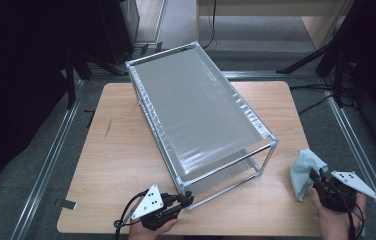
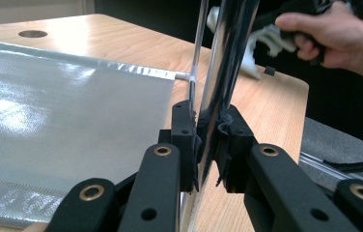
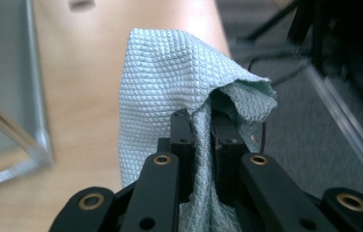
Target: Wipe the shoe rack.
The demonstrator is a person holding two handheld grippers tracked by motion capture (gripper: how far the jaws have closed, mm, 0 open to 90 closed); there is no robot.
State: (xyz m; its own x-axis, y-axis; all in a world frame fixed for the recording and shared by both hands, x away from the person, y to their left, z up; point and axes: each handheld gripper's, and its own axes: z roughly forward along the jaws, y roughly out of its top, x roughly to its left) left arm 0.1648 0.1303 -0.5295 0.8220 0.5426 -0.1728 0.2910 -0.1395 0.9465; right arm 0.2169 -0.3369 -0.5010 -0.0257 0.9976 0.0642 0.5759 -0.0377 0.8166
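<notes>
A silver metal frame (image 1: 201, 115) with grey sheet shelves lies slantwise across the wooden table (image 1: 121, 150). My left gripper (image 1: 188, 200) is at the frame's near corner. In the left gripper view its jaws (image 2: 207, 130) are shut on the shiny upright corner post (image 2: 228, 58). A light blue-green woven cloth (image 1: 303, 170) hangs at the table's right edge, pinched by my right gripper (image 1: 318, 177). In the right gripper view the cloth (image 3: 170, 67) drapes over both pads and my right gripper (image 3: 203, 128) is shut on it. The frame's corner (image 3: 34, 140) lies to its left.
Aluminium rails (image 1: 51, 155) run along both sides of the table. Dark stand legs (image 1: 321, 55) and cables are at the back right, and a dark cabinet (image 1: 111, 30) is at the back left. The other hand (image 2: 324, 34) shows beyond the post.
</notes>
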